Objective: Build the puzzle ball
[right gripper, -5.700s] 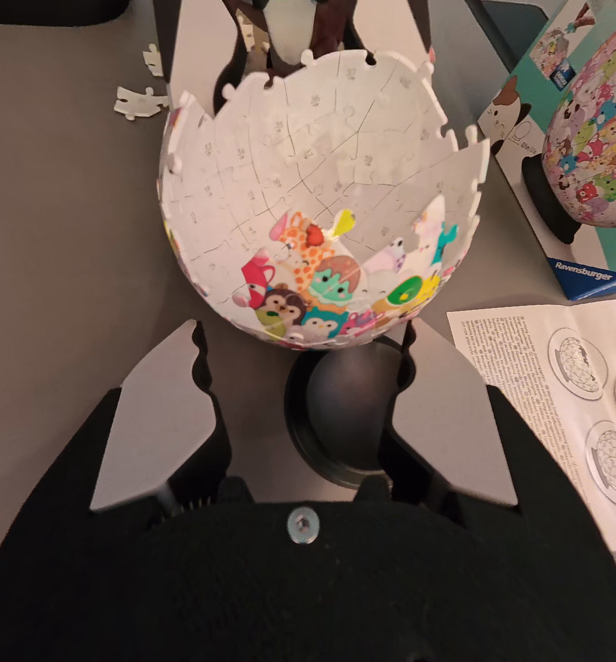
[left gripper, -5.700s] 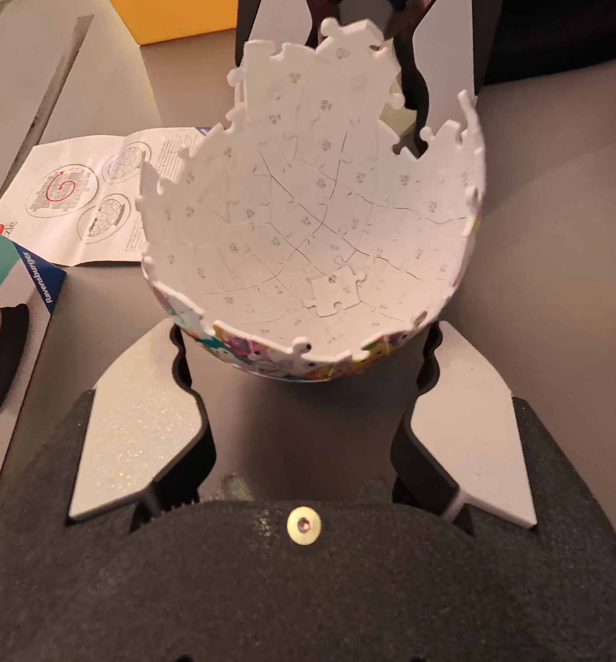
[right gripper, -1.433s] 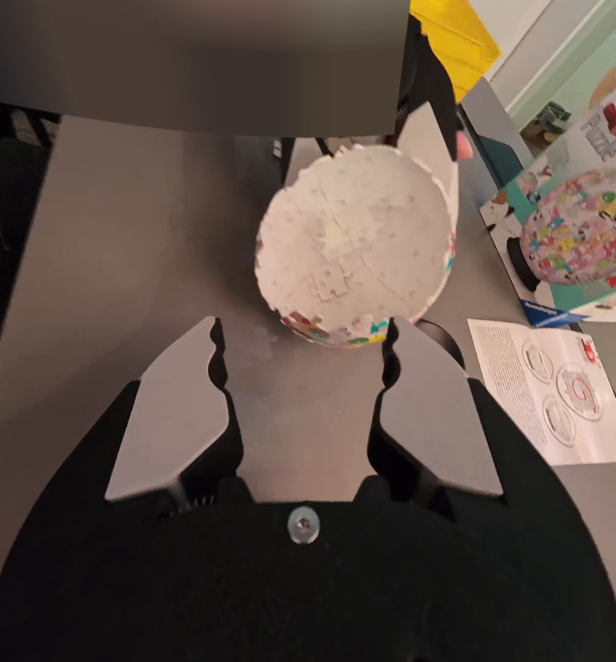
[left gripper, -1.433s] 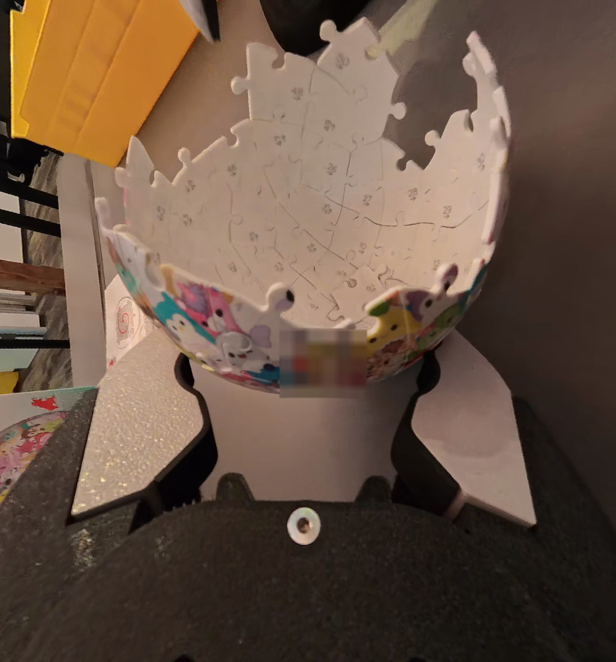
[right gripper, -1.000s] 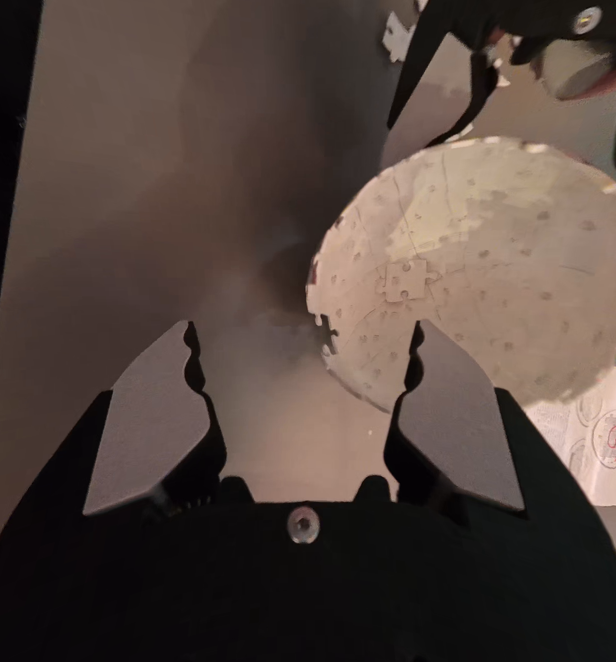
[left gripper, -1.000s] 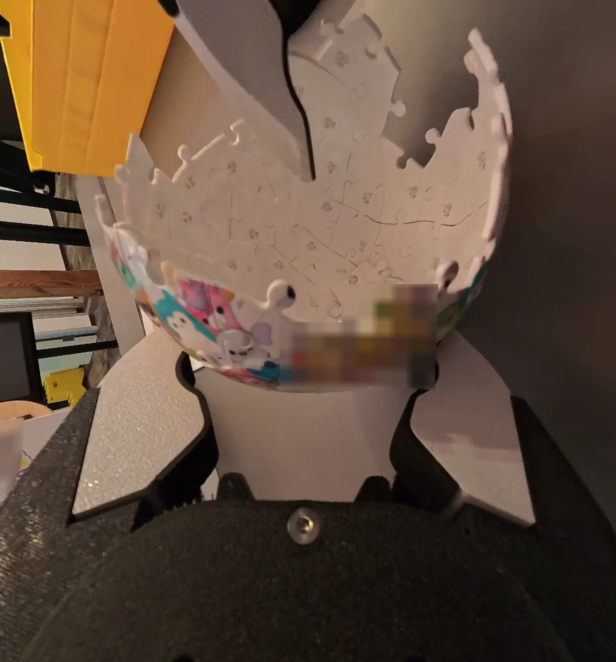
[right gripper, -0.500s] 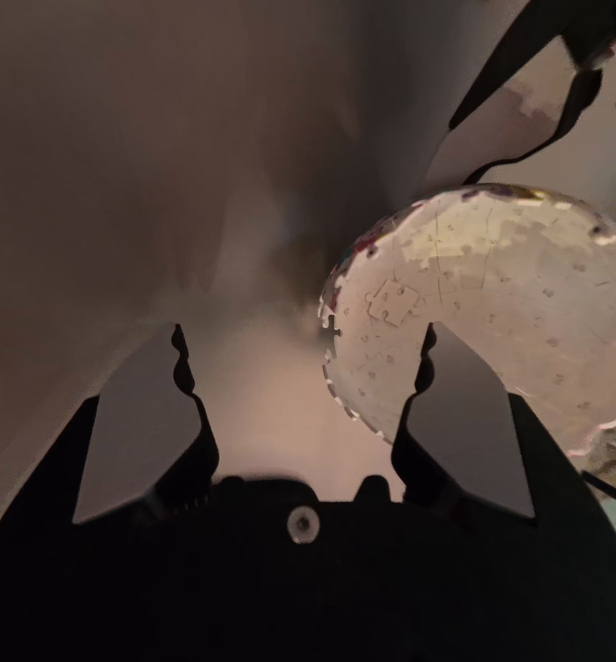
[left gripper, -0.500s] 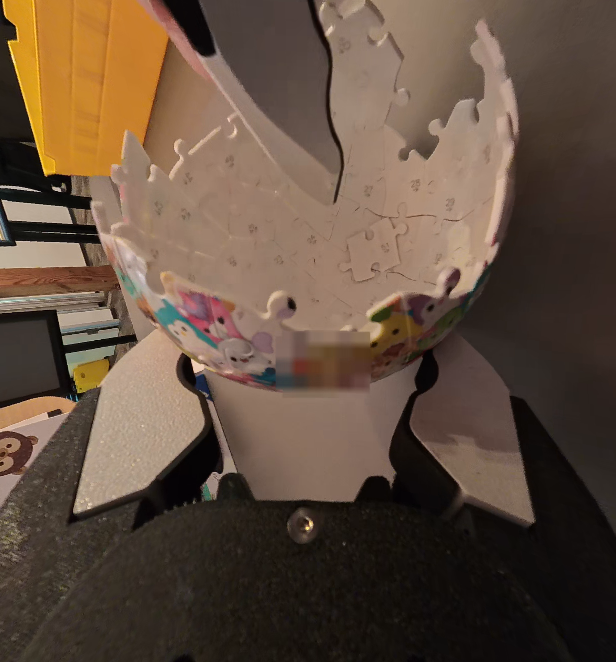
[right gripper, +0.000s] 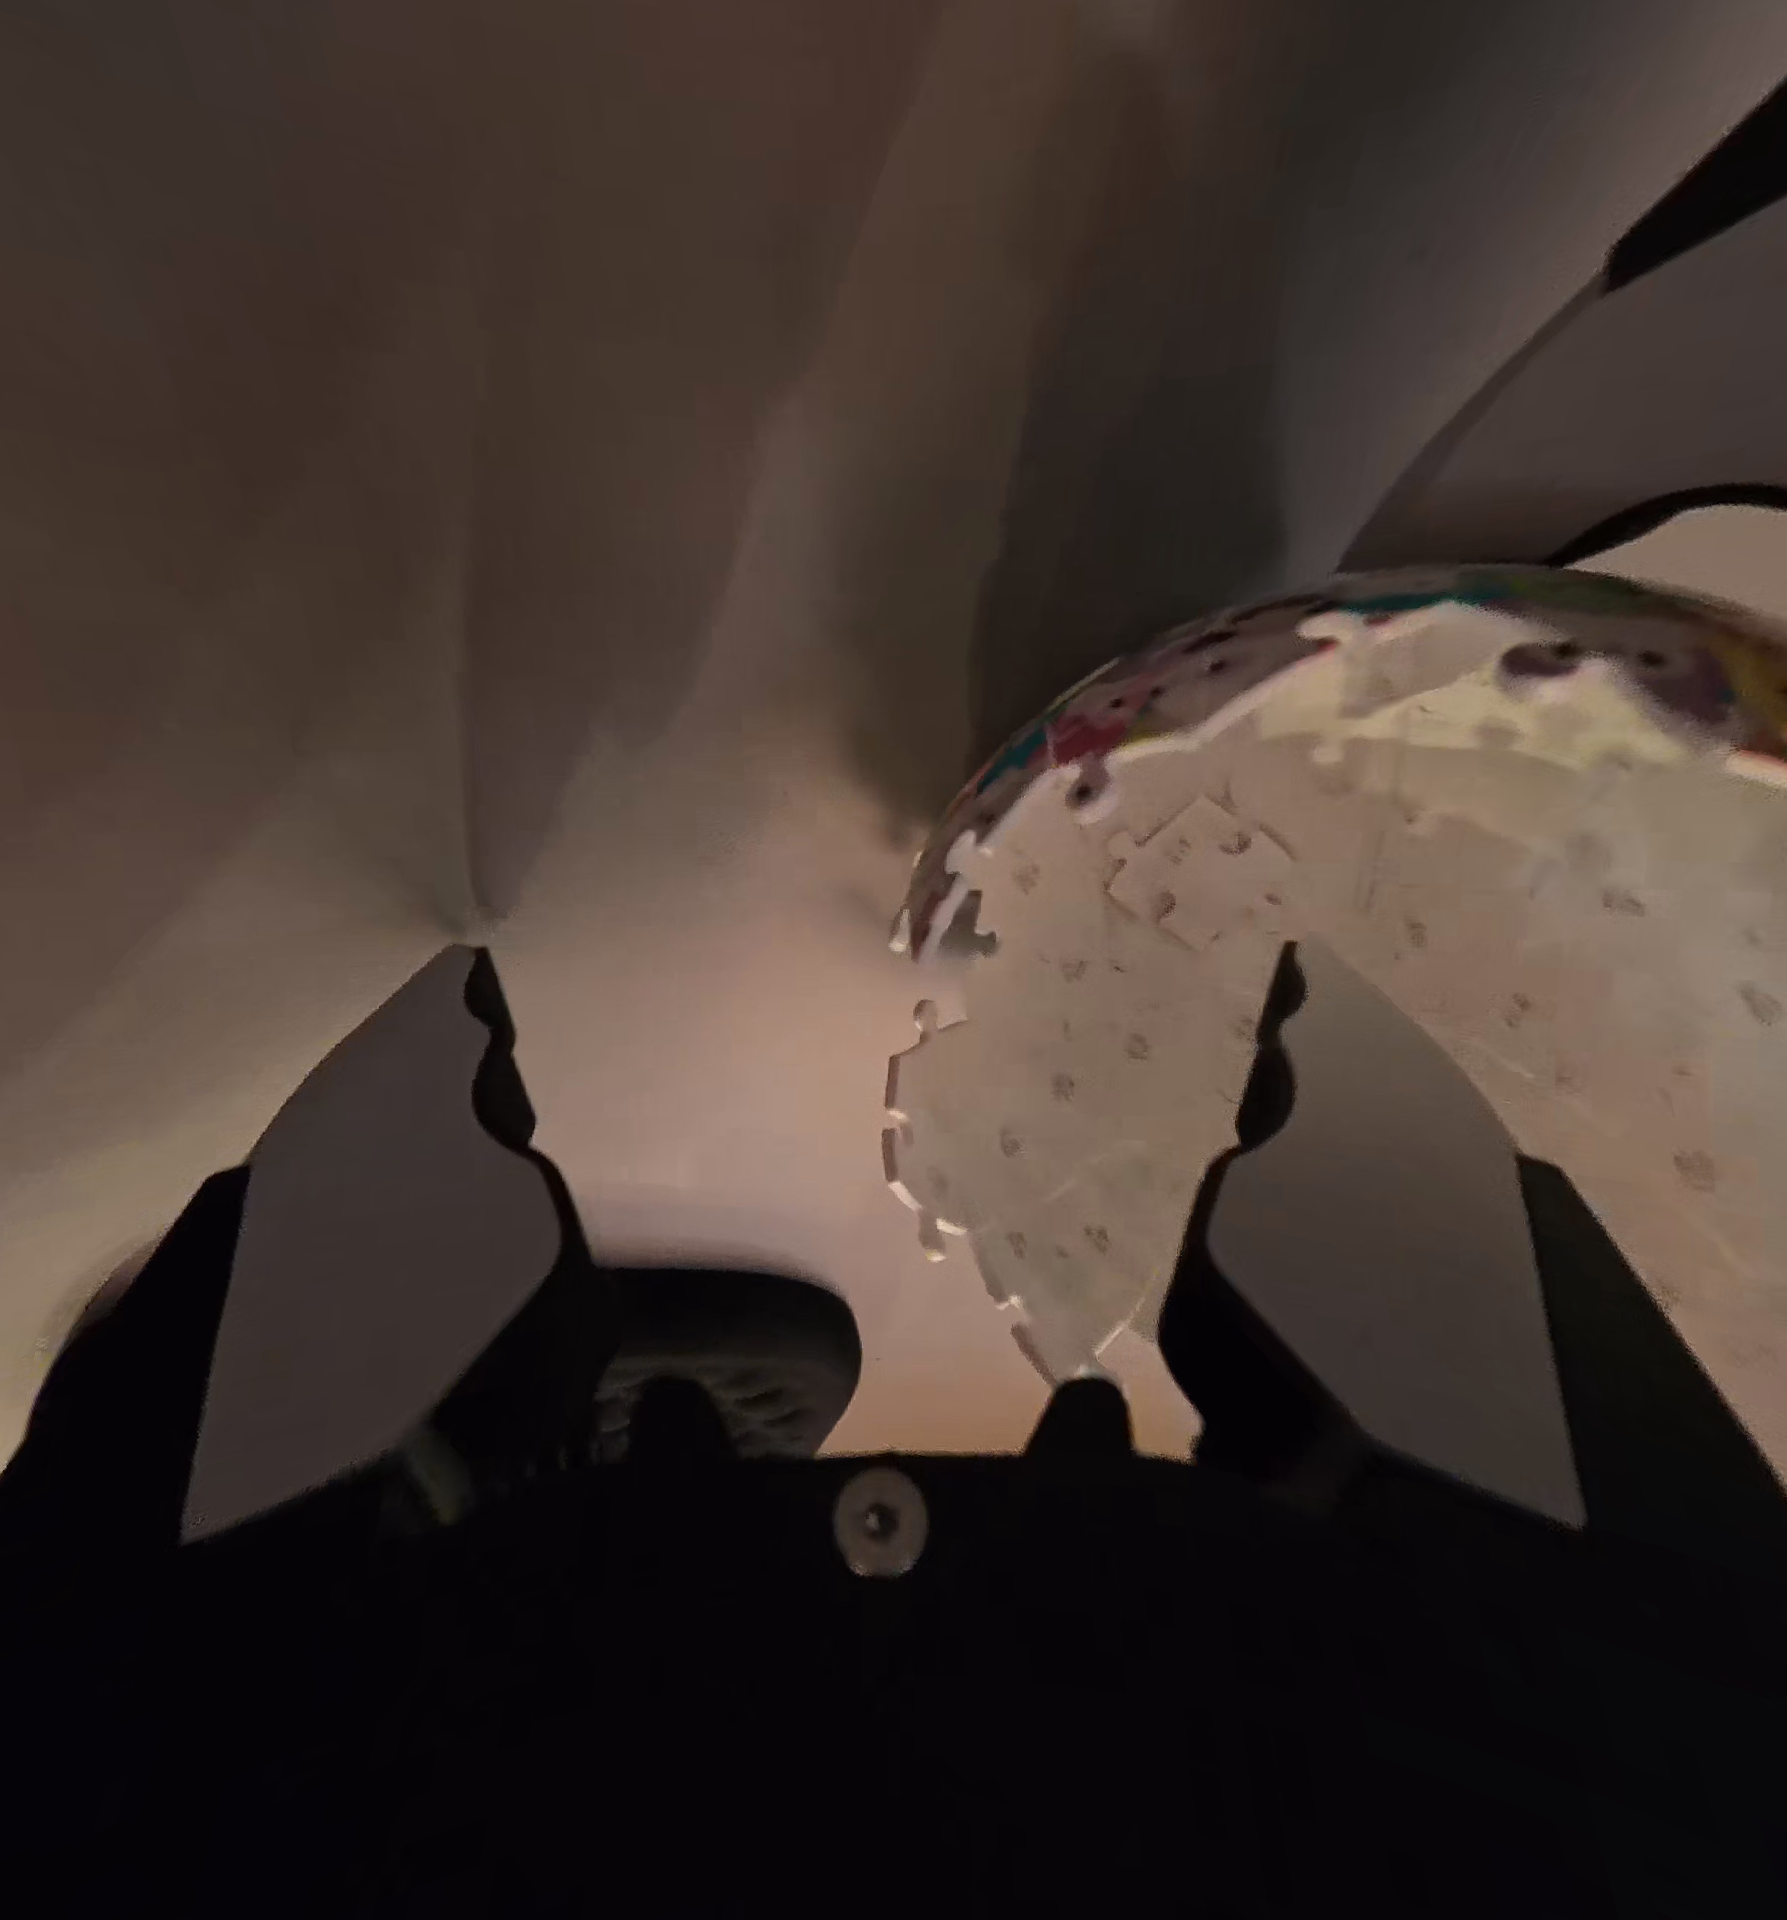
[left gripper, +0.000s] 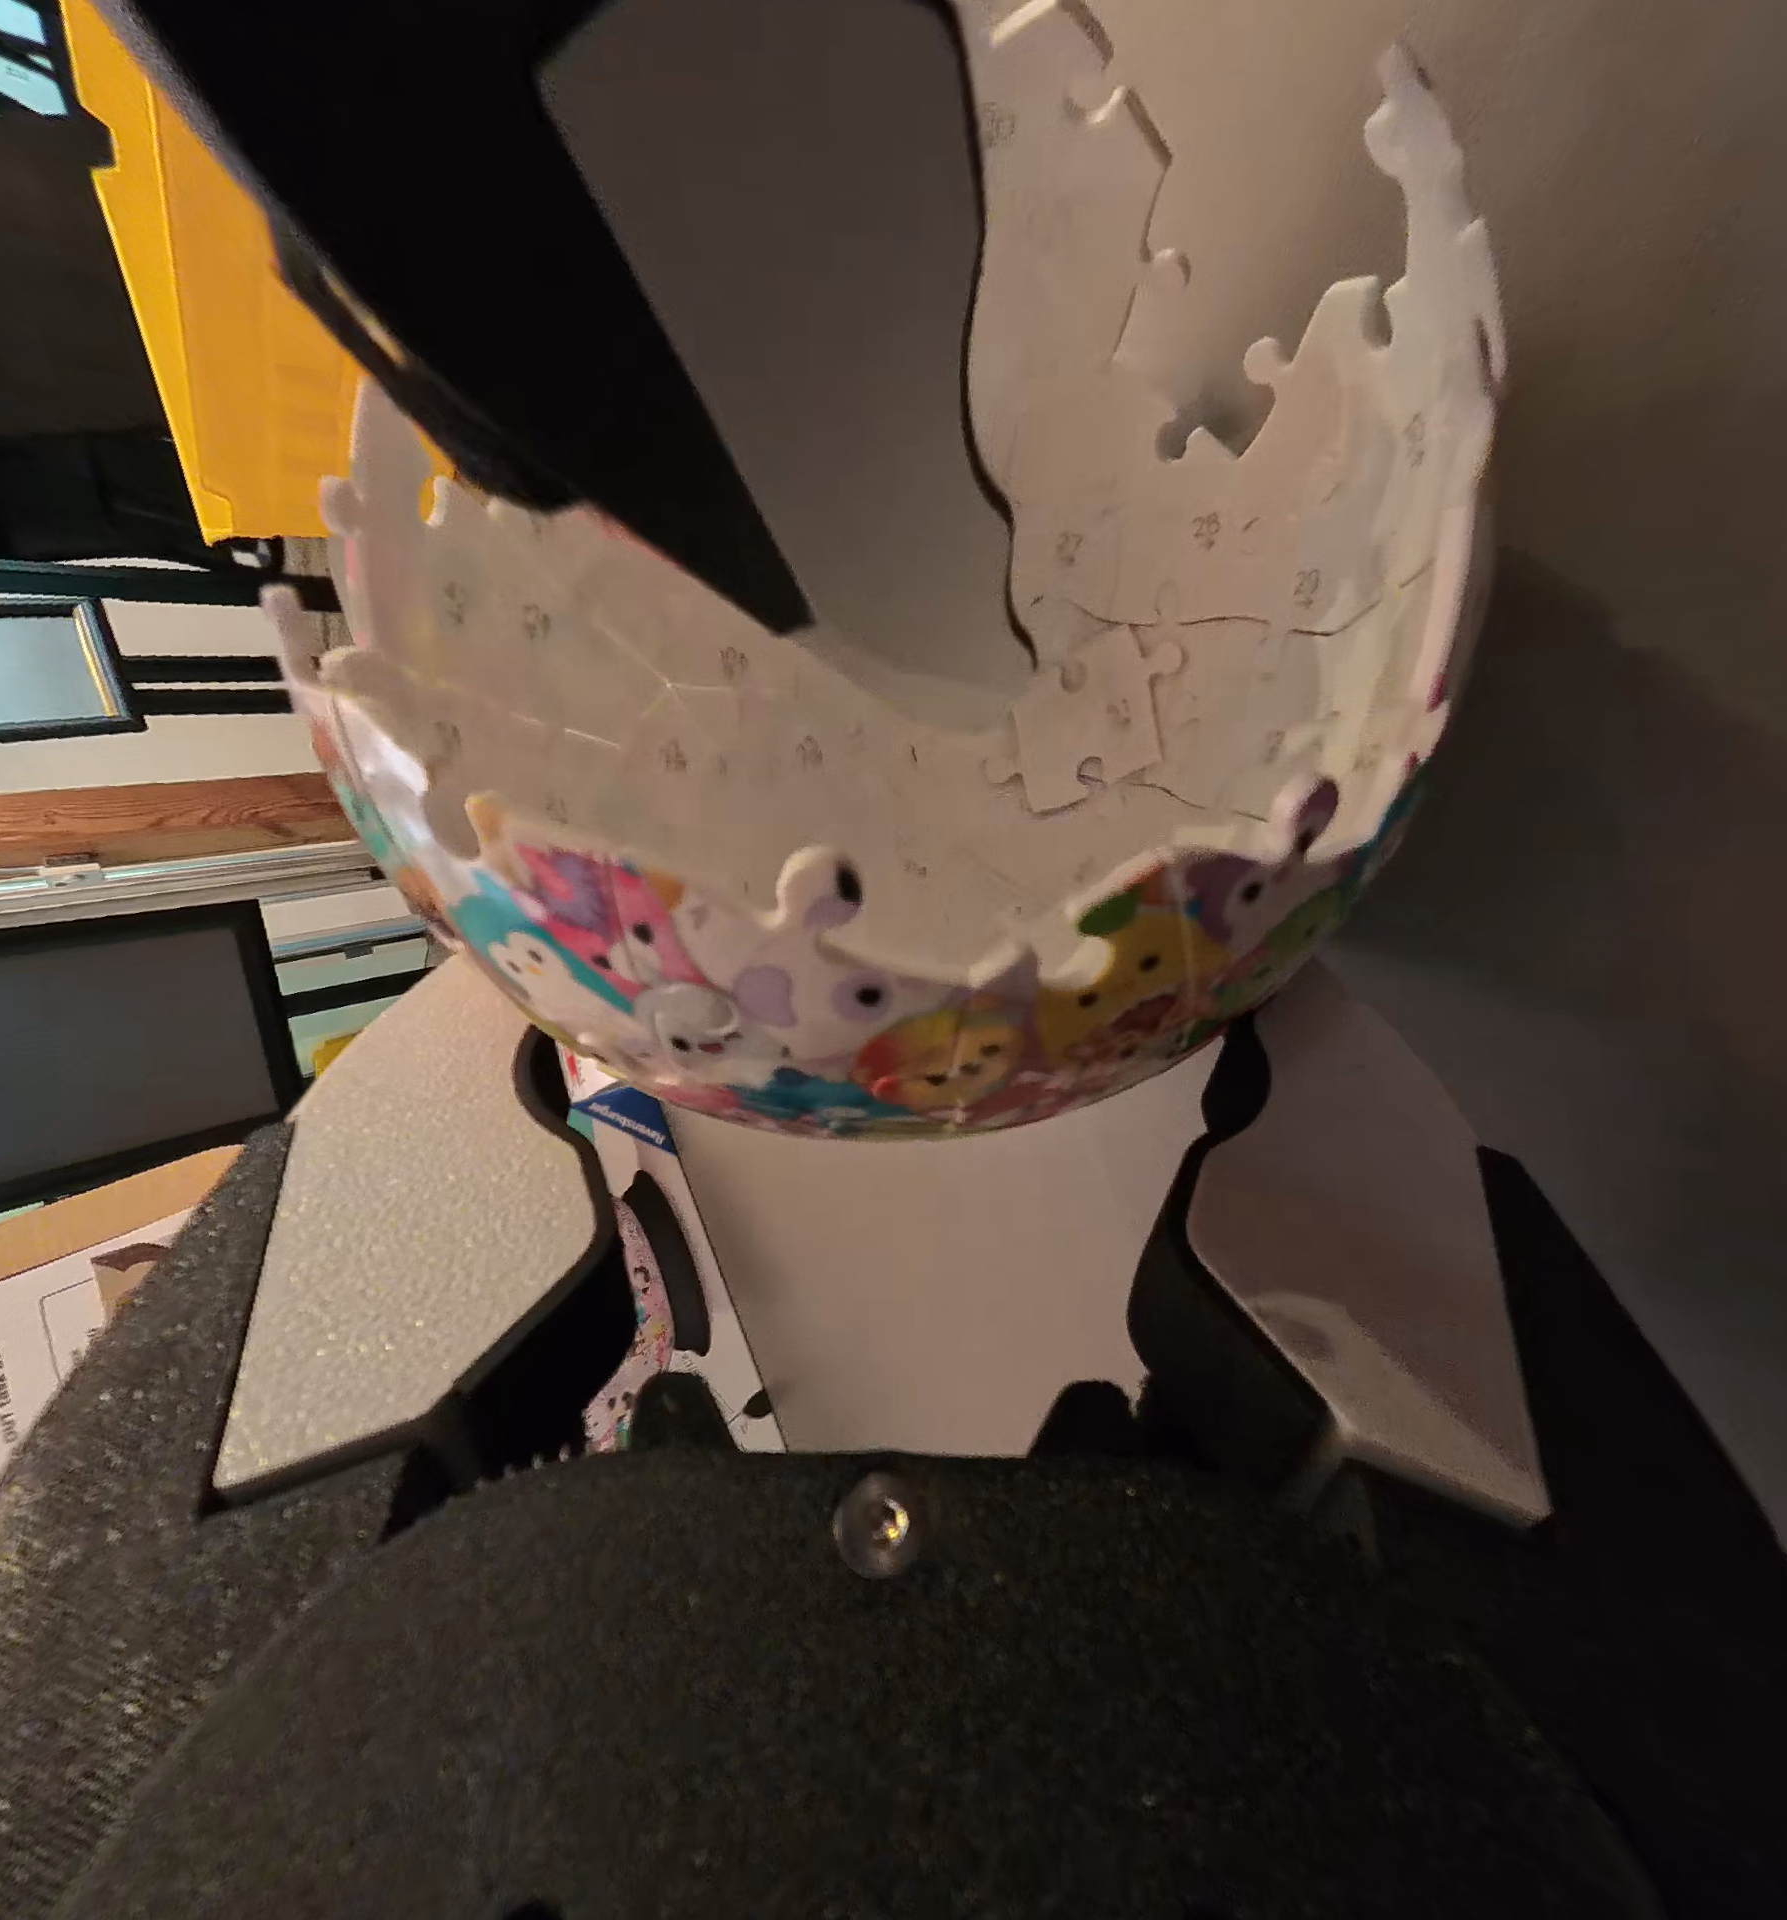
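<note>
Above the surface, the half-built ball (left gripper: 899, 935) is carried off its rest, tipped on its side, with its lower curve wedged between the fingers of the left gripper (left gripper: 878, 1039). These are clenched on it at a wide spread.

Changes noted:
- 5.7 s ago the shell was sitting upright on the surface. It is now lifted and rolled over.
- The loose piece (left gripper: 1086, 727) was lying at the bottom of the shell. It has slid up the inner wall.
- The right gripper (right gripper: 878, 966) was outside the shell a second ago. One of its fingers (left gripper: 816, 364) is now pushed inside, its tip just beside the loose piece.

Judgement: the stray piece is being fetched out so that it can be fitted to the jagged rim. Much of the upper ball is not yet built.

Left wrist view: the printed outside of the shell, the rim gaps, a yellow box (left gripper: 203, 312) and the finger tip near the piece are shown clearly.

Right wrist view, blurred and dim: the right fingers are seen released, straddling the shell's rim with nothing pinched. The piece (right gripper: 1190, 862) is only faintly made out. Whether it is touched cannot be told.
</note>
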Action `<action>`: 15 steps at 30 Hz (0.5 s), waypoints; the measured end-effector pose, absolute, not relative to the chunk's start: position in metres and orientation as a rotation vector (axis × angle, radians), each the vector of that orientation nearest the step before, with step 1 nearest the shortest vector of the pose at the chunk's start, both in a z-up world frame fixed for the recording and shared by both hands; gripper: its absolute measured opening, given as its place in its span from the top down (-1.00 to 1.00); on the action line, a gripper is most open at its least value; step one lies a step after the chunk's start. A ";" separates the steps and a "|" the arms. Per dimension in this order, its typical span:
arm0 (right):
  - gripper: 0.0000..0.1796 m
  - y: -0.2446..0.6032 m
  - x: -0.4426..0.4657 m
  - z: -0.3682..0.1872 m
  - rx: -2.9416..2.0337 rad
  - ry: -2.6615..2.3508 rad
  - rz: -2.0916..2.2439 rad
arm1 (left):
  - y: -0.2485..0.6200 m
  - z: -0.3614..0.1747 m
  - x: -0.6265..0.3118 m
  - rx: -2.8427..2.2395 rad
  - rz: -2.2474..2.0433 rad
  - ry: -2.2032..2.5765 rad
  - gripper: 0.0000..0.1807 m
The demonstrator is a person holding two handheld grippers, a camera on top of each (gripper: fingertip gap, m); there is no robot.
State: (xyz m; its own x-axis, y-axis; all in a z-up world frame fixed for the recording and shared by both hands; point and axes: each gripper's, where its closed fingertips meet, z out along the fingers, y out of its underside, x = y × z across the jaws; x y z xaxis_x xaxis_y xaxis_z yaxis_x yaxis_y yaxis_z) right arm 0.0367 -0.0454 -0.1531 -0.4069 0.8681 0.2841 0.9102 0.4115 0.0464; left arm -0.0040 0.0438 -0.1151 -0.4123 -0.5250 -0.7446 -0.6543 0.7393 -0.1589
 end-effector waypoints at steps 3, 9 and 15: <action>-0.55 -0.040 0.042 -0.155 -1.545 -2.499 -0.343 | 0.044 -0.115 -0.004 -0.883 0.203 2.099 -0.34; -0.56 -0.038 0.039 -0.156 -1.470 -2.533 -0.286 | 0.042 -0.115 -0.004 -0.876 0.172 2.082 -0.34; -0.56 -0.034 0.043 -0.160 -1.410 -2.607 -0.350 | 0.041 -0.116 -0.002 -0.853 0.160 2.077 -0.33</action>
State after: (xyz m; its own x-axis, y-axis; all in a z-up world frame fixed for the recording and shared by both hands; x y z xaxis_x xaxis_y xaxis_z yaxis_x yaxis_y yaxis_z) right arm 0.0429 -0.0345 -0.1602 -0.5439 0.8019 0.2471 0.8387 0.5289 0.1297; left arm -0.0016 0.0410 -0.1155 -0.3950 -0.5141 -0.7614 -0.6248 0.7579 -0.1877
